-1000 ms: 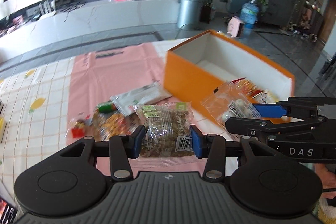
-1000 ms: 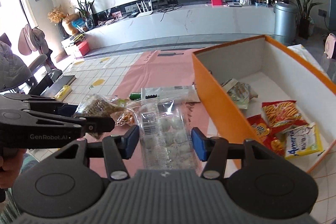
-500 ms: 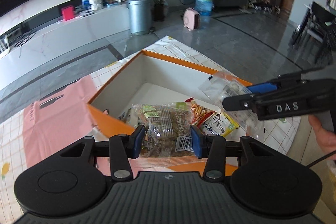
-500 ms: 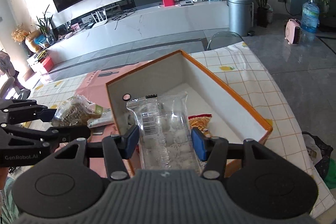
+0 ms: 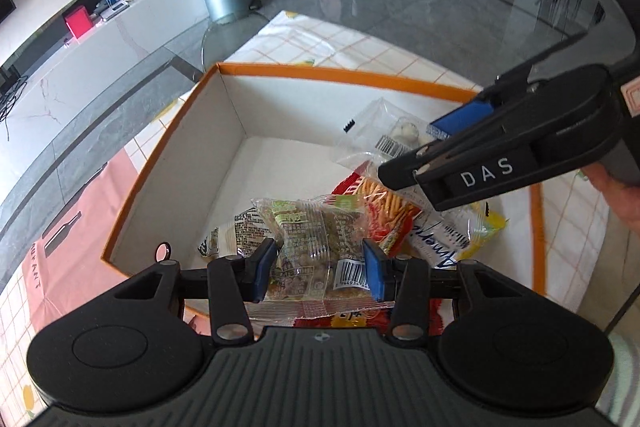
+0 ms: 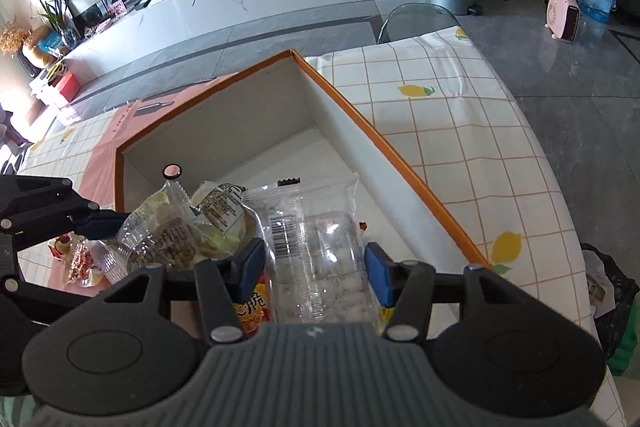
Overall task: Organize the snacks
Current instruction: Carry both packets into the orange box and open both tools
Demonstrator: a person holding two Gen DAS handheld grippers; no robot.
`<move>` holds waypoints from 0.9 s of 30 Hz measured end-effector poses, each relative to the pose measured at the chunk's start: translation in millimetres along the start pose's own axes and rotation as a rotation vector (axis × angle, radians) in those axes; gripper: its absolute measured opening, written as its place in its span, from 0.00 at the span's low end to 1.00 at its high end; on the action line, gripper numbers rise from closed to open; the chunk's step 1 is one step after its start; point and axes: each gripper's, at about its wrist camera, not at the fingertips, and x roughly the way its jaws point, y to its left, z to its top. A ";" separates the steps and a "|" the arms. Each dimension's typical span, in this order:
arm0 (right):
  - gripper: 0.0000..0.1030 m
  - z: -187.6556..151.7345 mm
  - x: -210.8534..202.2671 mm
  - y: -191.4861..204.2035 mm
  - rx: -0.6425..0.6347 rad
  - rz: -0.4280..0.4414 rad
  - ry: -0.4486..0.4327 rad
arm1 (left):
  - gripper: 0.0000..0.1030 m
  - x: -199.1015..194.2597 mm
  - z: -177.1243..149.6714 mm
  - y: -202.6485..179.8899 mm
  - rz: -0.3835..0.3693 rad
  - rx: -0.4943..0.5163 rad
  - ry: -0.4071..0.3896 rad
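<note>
While both packets hang over the box, notes as follows.

Change: a second ago both grippers were out over the pink mat beside the loose snacks; now both are above the orange box (image 5: 168, 155), so the carry is all but finished and only the drop looks left.

Left gripper (image 5: 320, 269): jaws clamped on the brown snack packet (image 5: 316, 247), held over the box's near end.

Right gripper (image 6: 316, 267): jaws closed on the clear packet of white sweets (image 6: 320, 259), also above the box interior.

Look of the packets: both crinkly and see-through with barcodes showing; brown one lumpy, clear one limp.

Box contents: red chip bag (image 5: 384, 211), a yellow-edged bag and a white wrapper at the near end; far half bare.

Left behind: a few snacks (image 6: 80, 263) on the mat.
</note>
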 end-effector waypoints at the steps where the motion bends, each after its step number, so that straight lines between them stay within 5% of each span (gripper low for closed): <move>1: 0.51 2.1 4.4 -0.2 -0.002 -0.006 0.009 | 0.50 4.4 1.6 -1.1 0.001 0.008 0.010; 17: 0.53 11.3 54.5 7.4 -0.066 -0.106 0.106 | 0.51 54.4 5.0 -3.8 0.043 0.096 0.137; 27: 0.56 10.0 49.3 11.1 -0.066 -0.123 0.103 | 0.57 61.6 6.1 -3.6 0.034 0.092 0.163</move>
